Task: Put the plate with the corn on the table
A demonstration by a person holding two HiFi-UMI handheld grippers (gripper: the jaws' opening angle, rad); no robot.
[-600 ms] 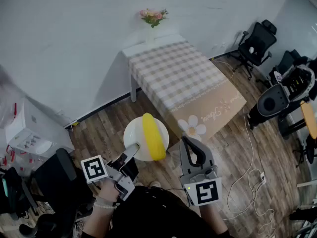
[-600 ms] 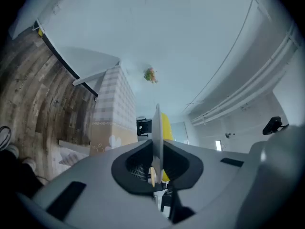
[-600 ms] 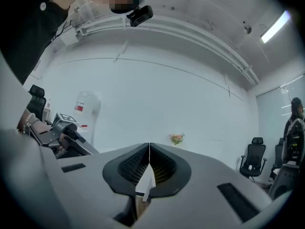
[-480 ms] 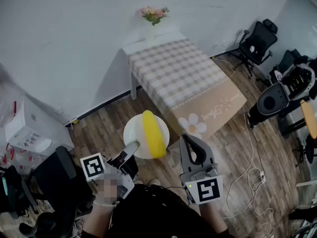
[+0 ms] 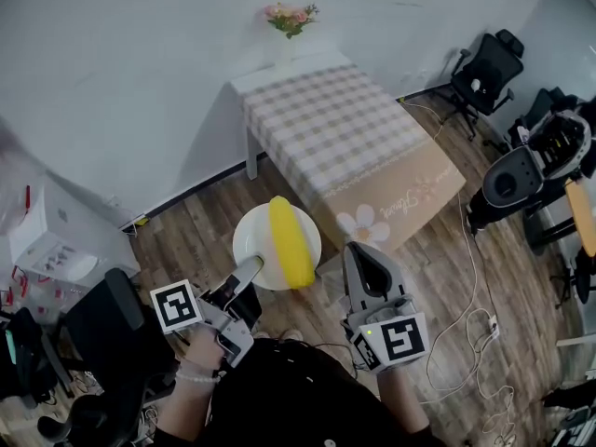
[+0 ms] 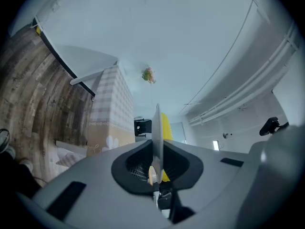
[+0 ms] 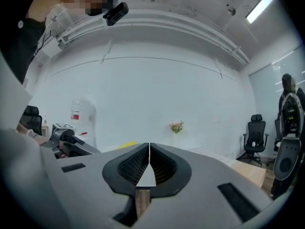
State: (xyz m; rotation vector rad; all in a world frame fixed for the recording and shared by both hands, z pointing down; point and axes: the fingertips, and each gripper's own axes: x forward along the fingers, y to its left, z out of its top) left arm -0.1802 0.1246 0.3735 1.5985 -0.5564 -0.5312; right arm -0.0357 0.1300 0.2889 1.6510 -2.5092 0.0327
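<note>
Presently: the worktop (image 5: 326, 128), long and covered in a checked cloth with a flower print on its near drop, stands against the wall ahead, with wood floor (image 5: 186, 240) all round it. The white plate (image 5: 250, 240) is in the air over that floor, short of the worktop's near end and not yet above it. The corn (image 5: 287, 242) lies loose along the plate, reaching almost rim to rim. The left hand-held gripper (image 5: 250, 268) is pinched narrow on the plate's near rim; its own view shows the plate (image 6: 157, 123) edge-on between the jaws, with the corn (image 6: 166, 128) on one side. The right hand-held gripper (image 5: 365, 261) rides just beside the plate with its jaws pressed together on nothing, which the right gripper view (image 7: 149, 163) confirms. Risks, as I judge them: a single grip at the rim leaves the whole plate hanging out from the jaws, so it could sag or swivel in the pads. Any tilt would let the round cob roll off onto the floor. A glazed rim may slip if the carry is jerky. A low approach could knock the plate's far edge against the worktop's end. Count, largest down: one worktop, two black office chairs (image 5: 489, 63) at the right (the second only partly in view), one plate, two hand-held grippers, one cob of corn, one vase of flowers (image 5: 289, 21) at the worktop's far end.
</note>
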